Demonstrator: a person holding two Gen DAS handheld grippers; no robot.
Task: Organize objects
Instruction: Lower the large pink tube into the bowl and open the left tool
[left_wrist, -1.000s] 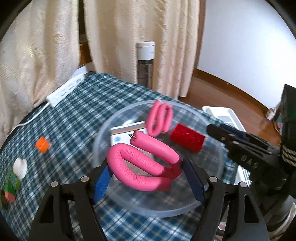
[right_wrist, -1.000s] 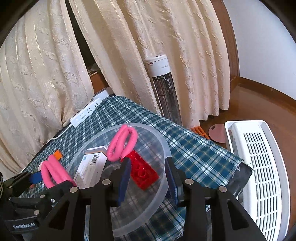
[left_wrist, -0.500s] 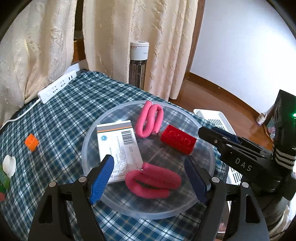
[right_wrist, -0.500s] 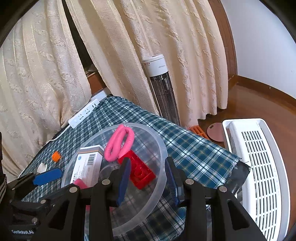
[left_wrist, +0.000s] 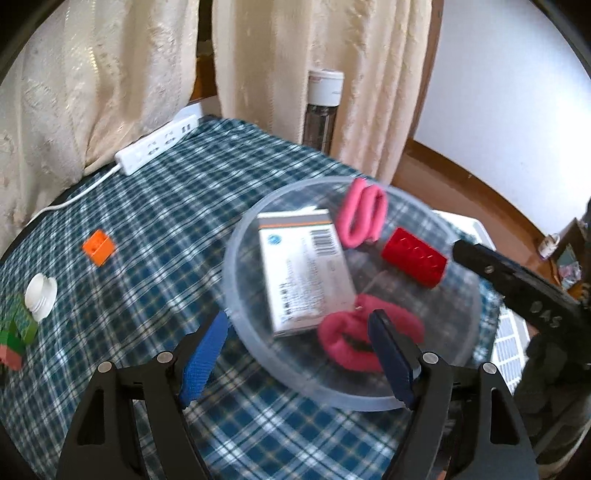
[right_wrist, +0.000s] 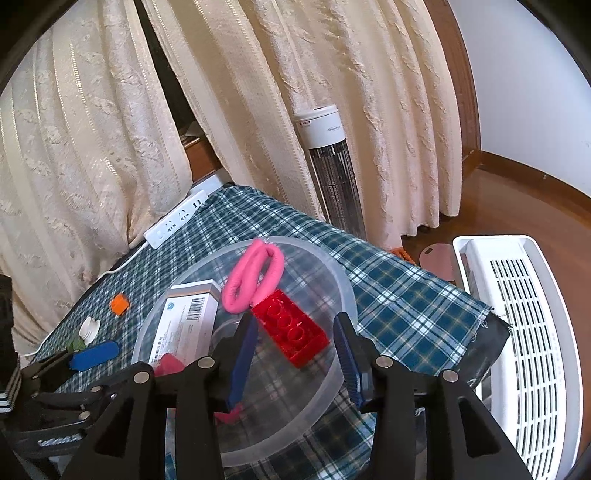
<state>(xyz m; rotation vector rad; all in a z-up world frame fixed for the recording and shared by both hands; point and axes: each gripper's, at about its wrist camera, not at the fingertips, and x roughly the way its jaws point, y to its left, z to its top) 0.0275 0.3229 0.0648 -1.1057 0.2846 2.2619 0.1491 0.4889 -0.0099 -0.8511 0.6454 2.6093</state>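
Cream curtains (right_wrist: 92, 129) back the plaid worktop (left_wrist: 177, 206). Blur softens the clear bowl (left_wrist: 458, 354), half hiding a pink loop (left_wrist: 340, 339) behind the empty, wide-open left gripper (left_wrist: 299, 354). Right gripper (right_wrist: 295, 354), just opening, straddles the rim, gripping nothing.

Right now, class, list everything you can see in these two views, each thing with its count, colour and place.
bowl: 1, clear, on checked cloth
padded loops: 2, pink, in bowl
brick: 1, red, in bowl
box: 1, white, in bowl
small block: 1, orange, on cloth
cap: 1, white, cloth's left edge
stacked blocks: count unclear, green and pink, left edge
power strip: 1, white, cloth's far edge
curtains: cream, behind cloth
tower heater: 1, white-topped, floor behind
slatted unit: 1, white, floor, right
left claw: 1, black, blue pads, open, empty
right claw: 1, black, blue pads, jaws just opening, gripping nothing, brick lies loose between them
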